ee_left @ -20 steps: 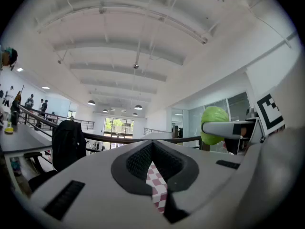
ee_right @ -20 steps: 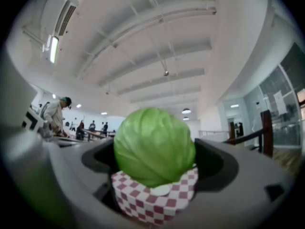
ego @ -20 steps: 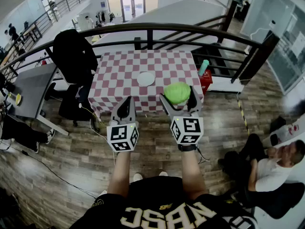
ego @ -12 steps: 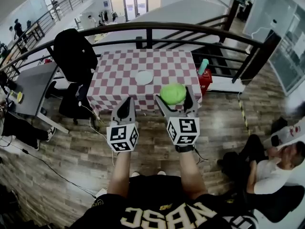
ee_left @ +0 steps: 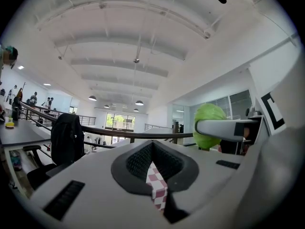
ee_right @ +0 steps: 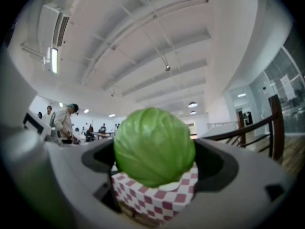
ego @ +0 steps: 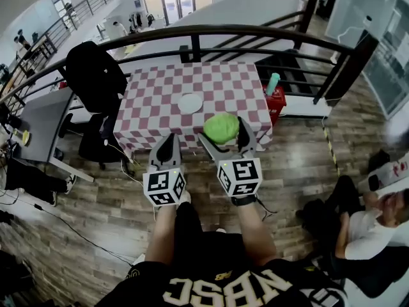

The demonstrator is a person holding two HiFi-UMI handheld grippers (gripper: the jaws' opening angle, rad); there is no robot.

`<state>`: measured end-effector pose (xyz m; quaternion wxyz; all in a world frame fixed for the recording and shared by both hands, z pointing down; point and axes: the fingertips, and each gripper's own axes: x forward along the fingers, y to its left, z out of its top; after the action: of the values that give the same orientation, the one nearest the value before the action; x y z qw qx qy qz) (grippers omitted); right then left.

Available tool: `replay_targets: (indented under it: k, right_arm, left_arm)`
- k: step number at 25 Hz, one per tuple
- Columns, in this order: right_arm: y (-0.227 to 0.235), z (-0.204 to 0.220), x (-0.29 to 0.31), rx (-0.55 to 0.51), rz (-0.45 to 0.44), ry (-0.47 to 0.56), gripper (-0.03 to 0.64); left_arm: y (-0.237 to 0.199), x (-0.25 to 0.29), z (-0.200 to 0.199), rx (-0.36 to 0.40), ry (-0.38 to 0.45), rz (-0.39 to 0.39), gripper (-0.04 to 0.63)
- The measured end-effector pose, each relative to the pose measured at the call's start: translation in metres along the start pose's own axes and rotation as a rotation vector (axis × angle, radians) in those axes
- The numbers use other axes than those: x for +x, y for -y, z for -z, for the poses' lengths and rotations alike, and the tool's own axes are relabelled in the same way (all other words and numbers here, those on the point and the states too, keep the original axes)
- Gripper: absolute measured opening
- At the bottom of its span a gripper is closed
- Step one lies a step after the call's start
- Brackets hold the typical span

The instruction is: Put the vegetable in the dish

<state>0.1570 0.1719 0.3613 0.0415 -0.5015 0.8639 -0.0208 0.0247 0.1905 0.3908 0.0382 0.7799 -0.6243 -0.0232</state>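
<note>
My right gripper (ego: 223, 130) is held out above the wooden floor, short of the table, with its jaws wide and shut on a round green cabbage (ego: 221, 126). In the right gripper view the cabbage (ee_right: 153, 147) fills the gap between the jaws, with the checked table (ee_right: 157, 199) behind it. The white dish (ego: 190, 103) lies near the middle of the red-and-white checked table (ego: 153, 101), beyond both grippers. My left gripper (ego: 168, 142) is beside the right one, shut and holding nothing. In the left gripper view its jaws (ee_left: 153, 149) meet, and the cabbage (ee_left: 208, 120) shows at the right.
A black railing (ego: 204, 34) runs behind the table. A chair draped with a black jacket (ego: 96, 75) and a grey desk (ego: 38, 117) stand to the left. A red box (ego: 276, 101) with a teal bottle stands at the table's right. A person (ego: 358, 226) sits on the floor at right.
Both grippers have drifted left and nearer the table, the cabbage still in the right one. The person's leg has stepped forward under the grippers.
</note>
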Motion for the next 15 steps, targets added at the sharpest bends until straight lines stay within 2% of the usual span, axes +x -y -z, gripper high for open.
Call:
replay_targets:
  k: [6,15]
  right_arm:
    - [0.02,0.017,0.076,0.007,0.032,-0.014,0.526]
    - [0.032,0.009,0.242,0.017,0.07,-0.01,0.526]
  left_arm:
    - [-0.041,0.08,0.012,-0.04,0.002,0.044,0.018]
    - [-0.152,0.219,-0.022,-0.019,0.031,0.07,0.018]
